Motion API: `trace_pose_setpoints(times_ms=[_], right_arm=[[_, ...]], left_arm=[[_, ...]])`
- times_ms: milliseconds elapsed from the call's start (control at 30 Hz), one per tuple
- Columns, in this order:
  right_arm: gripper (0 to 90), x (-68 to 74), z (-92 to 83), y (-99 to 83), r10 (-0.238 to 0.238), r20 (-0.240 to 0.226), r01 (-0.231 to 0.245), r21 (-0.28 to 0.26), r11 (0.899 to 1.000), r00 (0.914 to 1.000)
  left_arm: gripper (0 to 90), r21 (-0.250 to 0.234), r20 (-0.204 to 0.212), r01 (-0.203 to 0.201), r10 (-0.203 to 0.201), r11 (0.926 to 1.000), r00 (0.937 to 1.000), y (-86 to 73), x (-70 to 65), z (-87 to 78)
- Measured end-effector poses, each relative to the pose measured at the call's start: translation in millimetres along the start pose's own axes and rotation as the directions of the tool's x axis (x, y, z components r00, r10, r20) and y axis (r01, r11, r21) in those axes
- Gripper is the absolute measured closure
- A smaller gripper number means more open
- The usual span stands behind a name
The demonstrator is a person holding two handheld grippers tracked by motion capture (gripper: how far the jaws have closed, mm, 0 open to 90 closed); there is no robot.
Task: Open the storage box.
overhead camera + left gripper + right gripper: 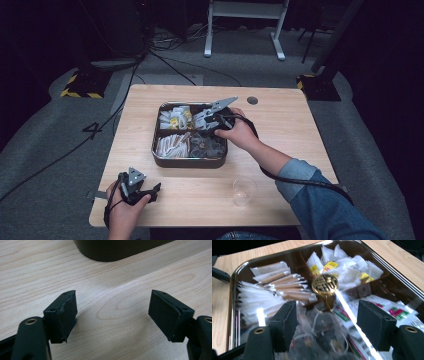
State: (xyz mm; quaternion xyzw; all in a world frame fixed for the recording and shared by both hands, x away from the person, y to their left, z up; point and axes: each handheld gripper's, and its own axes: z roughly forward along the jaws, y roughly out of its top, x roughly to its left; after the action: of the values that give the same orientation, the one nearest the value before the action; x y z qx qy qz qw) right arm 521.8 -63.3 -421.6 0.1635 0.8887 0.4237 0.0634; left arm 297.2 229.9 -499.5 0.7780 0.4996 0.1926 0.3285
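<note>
Divided tray (165, 161), centre of the high view, dark-walled, holding paper stick packets (274, 286), sachets with yellow labels (330, 265) and clear bags, their contents blurred. Right gripper (212, 116) over the tray's right compartments, jaws spread around a clear bag (322, 335), pads not pressing. Left gripper (142, 192), lower left, jaws apart over bare table (112, 305), nothing between. Clear cup (244, 191) lower centre, faint.

tray (120, 250) cut off, clear packets (322, 340) blurred
</note>
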Motion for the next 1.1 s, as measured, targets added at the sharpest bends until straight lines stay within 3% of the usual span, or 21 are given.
trace_pose_setpoints(times_ms=[567,733,933,1000,1100], right_arm=[[37.6,2.8,38.1,14.4,-0.014,0.023,0.013,0.063,0.998,0.9996],[46.1,2.9,44.0,15.4,-0.033,0.039,0.030,0.069,0.997,0.9987],[52.9,0.3,49.1,17.2,-0.011,0.043,0.009,0.054,0.998,0.9990],[58.2,1.3,49.2,18.3,-0.019,0.026,0.018,0.058,0.998,0.9995],[58.5,3.6,48.9,19.7,-0.050,0.043,0.047,0.066,0.997,0.9978]], left_arm=[[23.3,0.011,0.013,-0.016,0.016,0.9998,0.9998,0.8,-1.6,5.2],[22.8,0.011,0.017,-0.024,0.024,0.9997,0.9996,1.0,-1.1,5.7],[22.2,0.008,0.018,-0.026,0.026,0.9996,0.9995,0.9,-1.1,6.3],[22.2,0.007,0.019,-0.026,0.026,0.9996,0.9995,0.8,-1.0,6.3],[22.1,0.005,0.019,-0.027,0.027,0.9996,0.9995,0.7,-0.8,6.5]])
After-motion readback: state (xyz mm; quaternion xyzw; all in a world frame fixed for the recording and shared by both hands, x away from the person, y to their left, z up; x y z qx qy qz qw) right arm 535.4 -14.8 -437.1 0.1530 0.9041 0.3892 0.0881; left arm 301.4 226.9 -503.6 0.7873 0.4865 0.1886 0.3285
